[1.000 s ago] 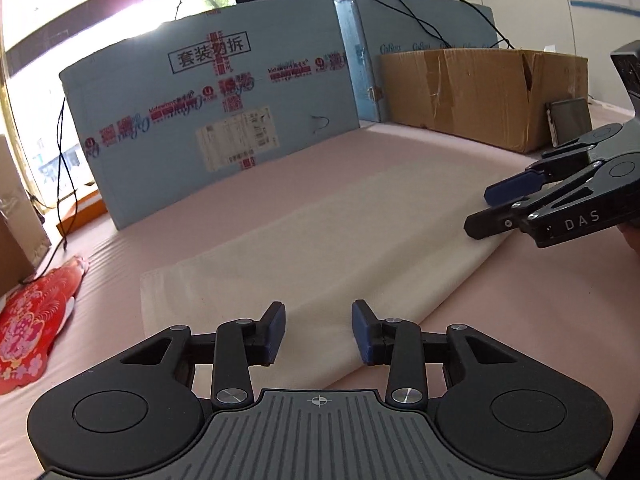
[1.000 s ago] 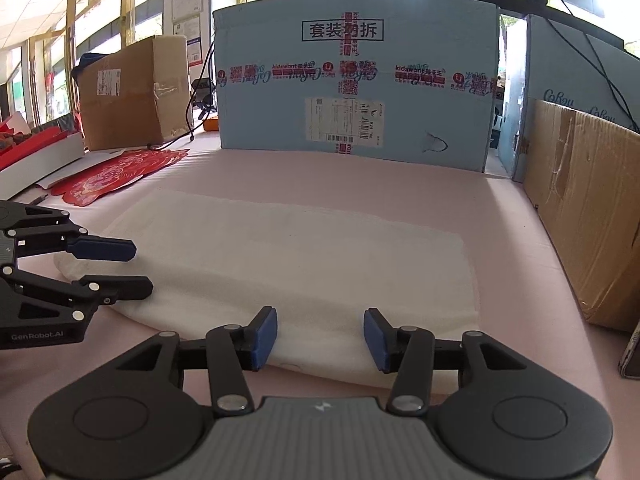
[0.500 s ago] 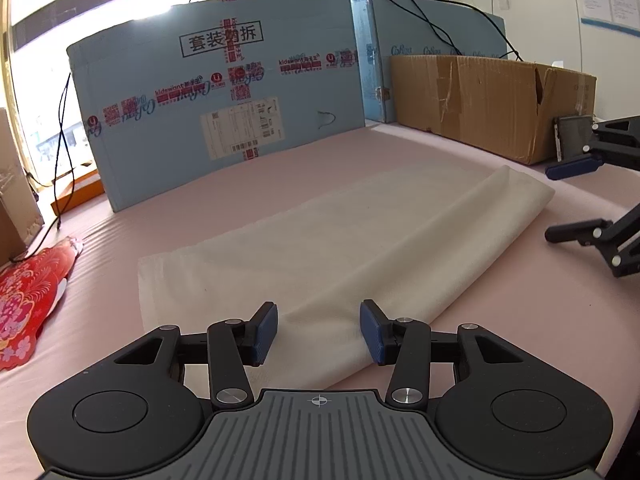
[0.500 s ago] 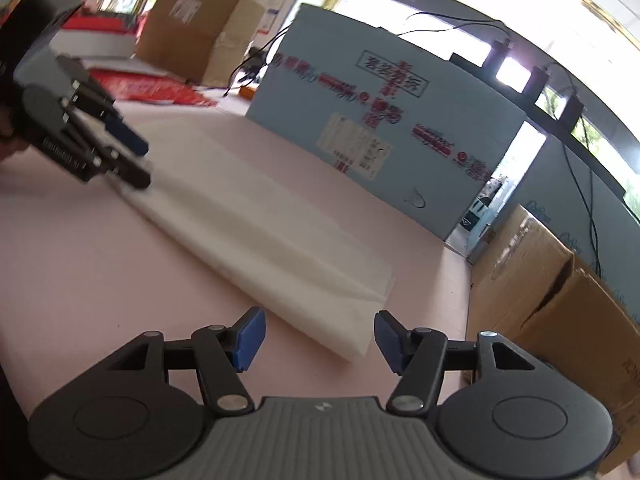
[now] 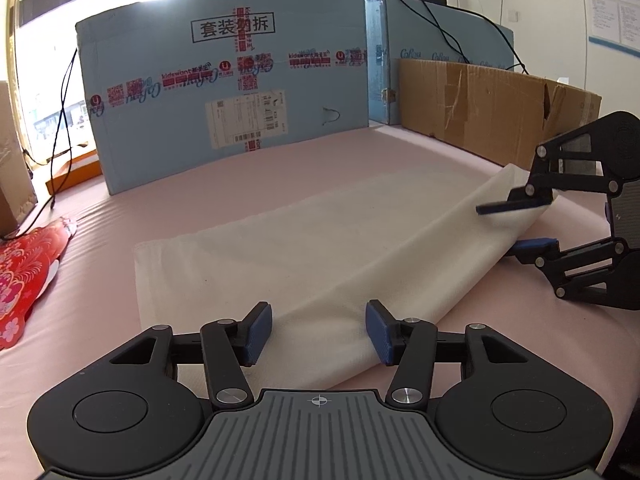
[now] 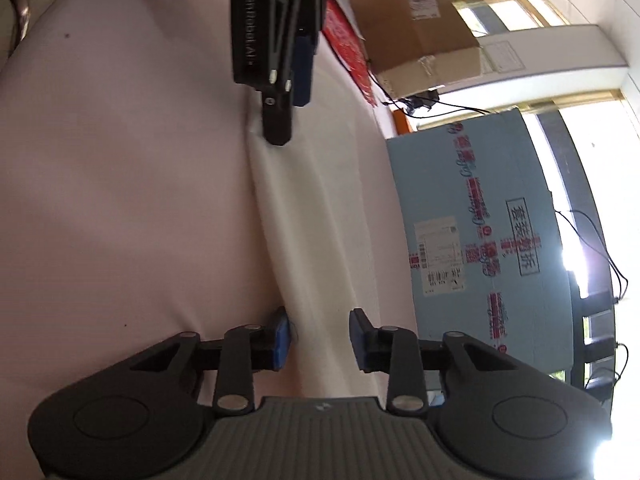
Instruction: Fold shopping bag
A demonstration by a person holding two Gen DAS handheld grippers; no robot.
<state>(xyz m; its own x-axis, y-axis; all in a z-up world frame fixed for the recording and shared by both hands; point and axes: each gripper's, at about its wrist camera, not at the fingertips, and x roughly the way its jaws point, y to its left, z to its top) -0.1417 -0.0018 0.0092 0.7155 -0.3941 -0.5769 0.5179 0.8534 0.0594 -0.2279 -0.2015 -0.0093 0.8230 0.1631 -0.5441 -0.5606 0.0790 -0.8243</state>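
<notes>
Here we see the cream-white fabric shopping bag lying flat on the pink padded table, folded into a long strip that runs from the near left toward the far right. Its long edges have bare pink surface on both sides, and the widest free stretch lies between the bag and the boxes behind it.

Along the back stands a large light-blue cardboard box with red tape and a shipping label, and to its right a brown corrugated cardboard box lines the table's far right edge, close to the bag's right end. A red patterned paper sheet lies off to the left, well apart from the bag. Black cables hang by the blue box.

Our left gripper stands open, its blue pads either side of the bag's near edge without pressing on it; its jaws have just been opening. Our right gripper, rolled onto its side, has one jaw above and one below the raised right end of the bag. Its jaws have just been closing, yet in the right wrist view a gap still shows between the pads with the cloth between them, so we read no firm pinch.
</notes>
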